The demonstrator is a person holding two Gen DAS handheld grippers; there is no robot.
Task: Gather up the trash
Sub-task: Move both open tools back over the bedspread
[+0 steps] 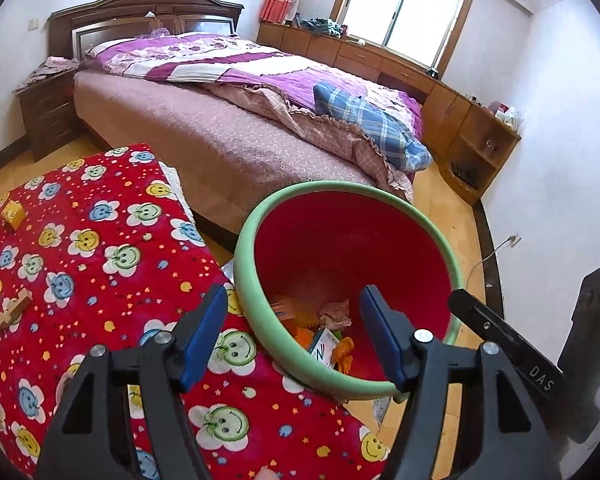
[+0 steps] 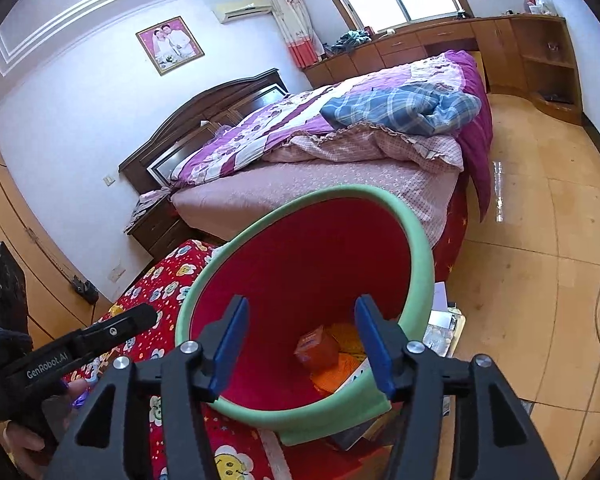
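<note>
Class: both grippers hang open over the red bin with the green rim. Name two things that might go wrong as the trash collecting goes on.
1. The bin sits at the edge of the red smiley blanket; a nudge to its rim could tip it, spilling the orange box.
2. The left gripper and right gripper crowd one opening; their fingers might collide.

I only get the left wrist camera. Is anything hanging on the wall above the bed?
Observer: Yes, a framed photo hangs above the headboard.
Operator: Anything up high near the curtain?
Observer: An air conditioner, on the wall just left of the curtain.
Operator: Is the right gripper holding trash?
Observer: No. The right gripper is open and empty, over the red bin.
</note>
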